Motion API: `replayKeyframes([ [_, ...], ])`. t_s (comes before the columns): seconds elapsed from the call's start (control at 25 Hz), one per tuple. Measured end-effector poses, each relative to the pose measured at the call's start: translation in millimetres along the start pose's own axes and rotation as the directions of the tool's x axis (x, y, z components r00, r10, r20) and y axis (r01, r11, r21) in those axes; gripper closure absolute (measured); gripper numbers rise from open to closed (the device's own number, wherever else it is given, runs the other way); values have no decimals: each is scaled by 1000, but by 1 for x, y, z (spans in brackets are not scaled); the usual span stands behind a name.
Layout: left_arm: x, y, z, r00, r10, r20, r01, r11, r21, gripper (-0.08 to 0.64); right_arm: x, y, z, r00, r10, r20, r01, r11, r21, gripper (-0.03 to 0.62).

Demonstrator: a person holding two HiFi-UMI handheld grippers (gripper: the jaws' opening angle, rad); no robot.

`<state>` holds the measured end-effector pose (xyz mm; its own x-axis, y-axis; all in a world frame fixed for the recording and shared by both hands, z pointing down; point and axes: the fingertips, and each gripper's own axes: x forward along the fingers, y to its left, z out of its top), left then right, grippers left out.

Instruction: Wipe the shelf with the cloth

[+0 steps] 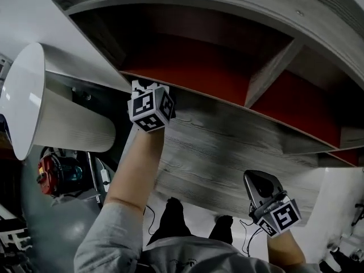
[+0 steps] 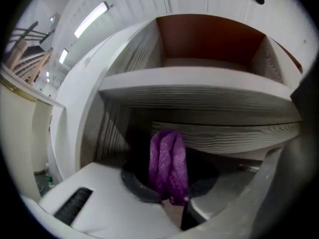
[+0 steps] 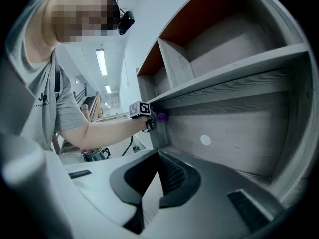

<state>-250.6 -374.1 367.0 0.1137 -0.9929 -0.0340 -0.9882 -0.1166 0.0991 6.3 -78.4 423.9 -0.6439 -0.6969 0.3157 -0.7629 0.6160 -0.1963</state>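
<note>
The shelf unit (image 1: 227, 147) is grey wood-grain with red back panels. My left gripper (image 1: 149, 92) is raised to the front edge of a shelf board, its marker cube facing me. It is shut on a bunched purple cloth (image 2: 168, 166), which hangs just before the board's edge (image 2: 199, 91). From the right gripper view the cloth (image 3: 161, 117) shows as a small purple spot against the shelf corner, beside the left gripper (image 3: 147, 119). My right gripper (image 1: 259, 180) hangs lower, below the board, jaws together with nothing in them (image 3: 158, 156).
A large white cone-shaped object (image 1: 34, 107) juts out at the left, close to my left arm. A red item (image 1: 48, 172) and cables lie below it. An upright divider (image 1: 270, 73) splits the red-backed compartments. My dark shoes (image 1: 170, 215) show on the floor.
</note>
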Motion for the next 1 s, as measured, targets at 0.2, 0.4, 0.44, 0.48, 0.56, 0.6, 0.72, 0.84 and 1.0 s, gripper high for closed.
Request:
replayKeyframes([
  [0.2, 18, -8, 25, 994, -60, 88, 41, 979, 202, 477, 7, 2, 1, 1000, 2, -6, -2, 1000, 1, 571],
  [0.4, -1, -77, 29, 977, -183, 106, 148, 950, 276, 483, -11, -15, -7, 1000, -31, 5, 31, 999, 19, 571],
  [0.44, -7, -104, 28, 967, -231, 108, 194, 940, 280, 483, -18, -19, -9, 999, -42, 10, 42, 999, 25, 571],
  [0.48, -15, -136, 27, 952, -286, 111, 245, 926, 287, 483, -26, -24, -11, 998, -54, 15, 53, 998, 31, 571],
  [0.56, -33, -204, 19, 913, -396, 93, 353, 885, 303, 483, -46, -35, -14, 996, -84, 29, 83, 996, 41, 571],
  [0.6, -43, -238, 12, 893, -444, 68, 406, 862, 302, 483, -58, -42, -16, 994, -105, 36, 103, 994, 49, 569],
  [0.72, -67, -336, -5, 826, -563, 24, 541, 805, 245, 482, -101, -63, -22, 983, -174, 53, 169, 983, 76, 571],
  [0.84, -89, -420, -15, 764, -645, 8, 633, 752, 180, 483, -146, -86, -34, 969, -239, 60, 232, 967, 106, 569],
  [1.0, -117, -508, -18, 677, -735, 37, 718, 671, 184, 482, -202, -111, -47, 945, -321, 60, 312, 942, 128, 571],
])
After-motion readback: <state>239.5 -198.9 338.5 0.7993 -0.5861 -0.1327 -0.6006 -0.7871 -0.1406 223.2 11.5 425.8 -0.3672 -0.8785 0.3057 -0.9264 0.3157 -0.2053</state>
